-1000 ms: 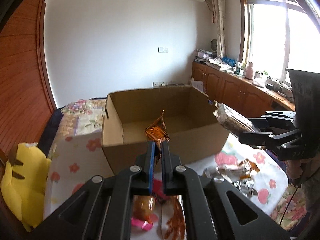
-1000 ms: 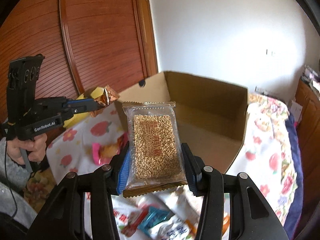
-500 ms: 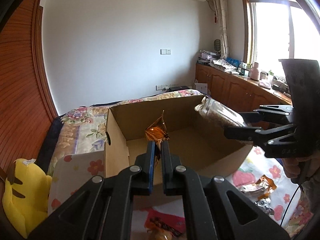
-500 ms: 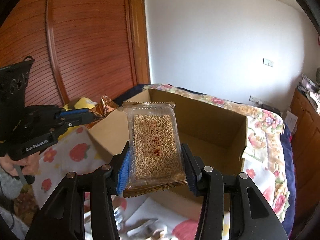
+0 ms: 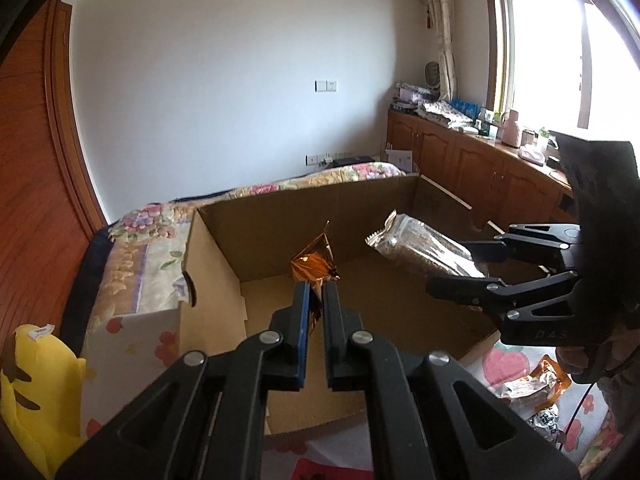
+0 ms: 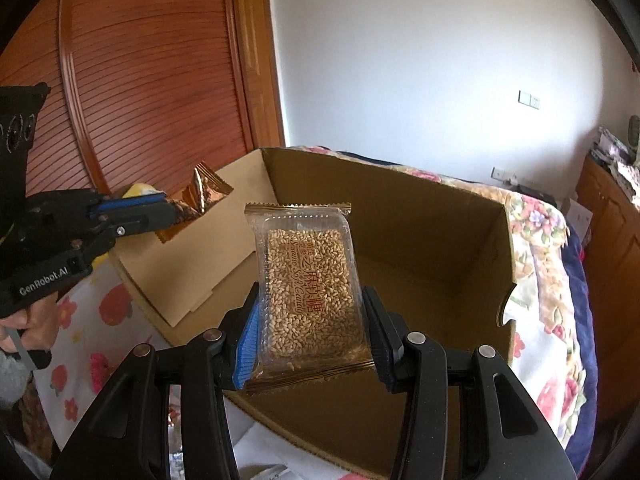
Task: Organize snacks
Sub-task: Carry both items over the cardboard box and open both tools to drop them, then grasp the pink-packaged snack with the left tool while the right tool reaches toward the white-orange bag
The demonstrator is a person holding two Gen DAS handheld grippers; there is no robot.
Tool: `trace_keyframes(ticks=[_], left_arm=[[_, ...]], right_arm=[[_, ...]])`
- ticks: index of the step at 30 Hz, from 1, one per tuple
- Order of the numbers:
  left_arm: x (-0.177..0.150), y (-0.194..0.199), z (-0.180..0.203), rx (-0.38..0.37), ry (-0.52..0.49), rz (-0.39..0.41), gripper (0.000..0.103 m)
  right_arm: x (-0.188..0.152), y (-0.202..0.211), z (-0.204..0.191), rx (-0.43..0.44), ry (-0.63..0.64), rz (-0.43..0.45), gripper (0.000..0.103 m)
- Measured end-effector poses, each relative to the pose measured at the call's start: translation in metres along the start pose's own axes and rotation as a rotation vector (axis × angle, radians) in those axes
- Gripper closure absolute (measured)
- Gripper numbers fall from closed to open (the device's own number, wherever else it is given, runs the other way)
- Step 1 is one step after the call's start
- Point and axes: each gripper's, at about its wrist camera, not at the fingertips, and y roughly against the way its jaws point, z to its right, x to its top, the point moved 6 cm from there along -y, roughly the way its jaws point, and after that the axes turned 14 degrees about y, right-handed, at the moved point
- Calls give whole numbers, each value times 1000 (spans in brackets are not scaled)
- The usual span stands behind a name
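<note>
Over the open cardboard box (image 6: 420, 248) hangs my sesame candy packet (image 6: 310, 284), clamped flat between my right tongs (image 6: 308, 330); beside it, above the near left wall, my left tongs (image 5: 316, 300) are pinched together on a gold foil wrapper (image 5: 316, 258); the box sits on a flowered bed (image 5: 136, 248), with loose snacks (image 5: 532, 386) lying outside it; to do this well, I judge both tongs should sink lower inside the walls before letting go, so nothing bounces out.

box (image 5: 224, 248): open on top, bare floor in the frame's middle | in the way: its tall walls | lower right: loose snack packets (image 5: 532, 384)
</note>
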Motion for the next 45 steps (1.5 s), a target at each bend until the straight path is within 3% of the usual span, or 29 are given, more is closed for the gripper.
trace_keyframes(ticks=[6,12,22,29,31,45], left_arm=[[-5,-10,-3,11,14,-24,95],[-9,-4,1,33,4,-20,88],[-25,50,11,27,-22,1,74],[-57,79,5,33,-39,-26,69],[-68,81,3,33,-36,-46,68],[-129,62,-23,84,-4,-167,67]], right_arm=[[-2,-5,2,-11,-7,-8,52],[0,6,3,-25,-22,38,46],[-3,80,-19,-29,-28,91,46],[-42,123,-33,-53,-65,81,44],[-55,127,-35,-52,-78,66,40],[-133,98,-37,-55,-111,-93,37]])
